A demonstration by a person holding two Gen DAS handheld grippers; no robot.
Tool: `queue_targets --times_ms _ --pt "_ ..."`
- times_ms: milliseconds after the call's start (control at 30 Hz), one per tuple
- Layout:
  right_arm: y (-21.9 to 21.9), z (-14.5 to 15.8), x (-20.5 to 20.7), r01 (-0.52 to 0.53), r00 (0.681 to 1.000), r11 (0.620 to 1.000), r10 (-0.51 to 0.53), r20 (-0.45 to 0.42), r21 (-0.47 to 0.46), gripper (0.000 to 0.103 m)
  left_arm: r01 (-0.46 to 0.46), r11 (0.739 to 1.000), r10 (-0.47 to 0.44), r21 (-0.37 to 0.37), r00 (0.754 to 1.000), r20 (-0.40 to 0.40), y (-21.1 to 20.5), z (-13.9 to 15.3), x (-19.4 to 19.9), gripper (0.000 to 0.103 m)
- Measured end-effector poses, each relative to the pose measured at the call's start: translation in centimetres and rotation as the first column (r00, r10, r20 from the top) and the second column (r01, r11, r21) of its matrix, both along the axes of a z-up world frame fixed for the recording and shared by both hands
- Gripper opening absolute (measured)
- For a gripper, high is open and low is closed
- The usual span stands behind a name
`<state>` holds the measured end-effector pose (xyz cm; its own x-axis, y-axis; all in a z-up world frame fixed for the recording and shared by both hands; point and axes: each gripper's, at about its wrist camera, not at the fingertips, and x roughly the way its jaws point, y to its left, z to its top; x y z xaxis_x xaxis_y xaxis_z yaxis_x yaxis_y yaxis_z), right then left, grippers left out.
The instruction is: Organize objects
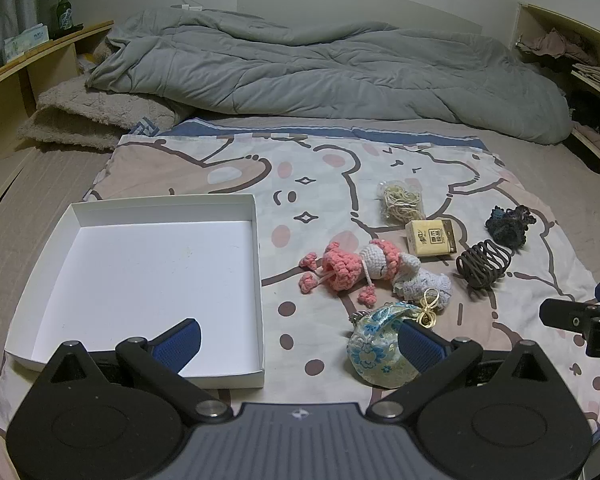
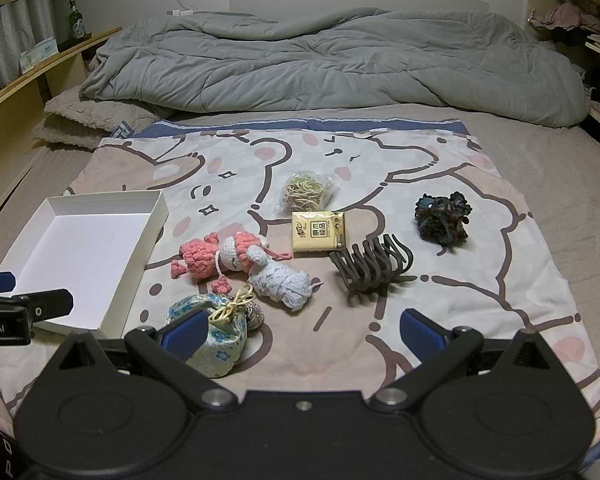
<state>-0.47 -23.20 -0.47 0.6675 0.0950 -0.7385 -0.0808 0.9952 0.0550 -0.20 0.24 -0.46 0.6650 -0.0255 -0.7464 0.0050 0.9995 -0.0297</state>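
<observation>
My left tongs (image 1: 300,344) spread wide, empty, lower centre. My right tongs (image 2: 304,332) likewise wide, empty. White box (image 1: 256,280) left of frame; crochet doll (image 1: 356,268), brocade pouch (image 1: 376,352), tissue pack (image 1: 430,238), hair claw (image 1: 482,266) on bed, centre-right.

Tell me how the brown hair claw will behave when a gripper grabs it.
The hair claw looks like rigid plastic, so it probably keeps its shape. Its curved teeth leave gaps, so fingers may slip between them. It lies on its side on soft bedding, so it may rock.
</observation>
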Motion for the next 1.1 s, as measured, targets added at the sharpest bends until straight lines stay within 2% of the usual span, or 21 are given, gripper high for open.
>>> queue_targets --times_ms 1100 --pt "0.06 -0.10 -0.02 0.000 1.000 1.000 0.000 -0.002 0.001 0.103 0.002 1.000 -0.002 0.004 1.000 -0.003 -0.15 -0.23 -0.08 0.103"
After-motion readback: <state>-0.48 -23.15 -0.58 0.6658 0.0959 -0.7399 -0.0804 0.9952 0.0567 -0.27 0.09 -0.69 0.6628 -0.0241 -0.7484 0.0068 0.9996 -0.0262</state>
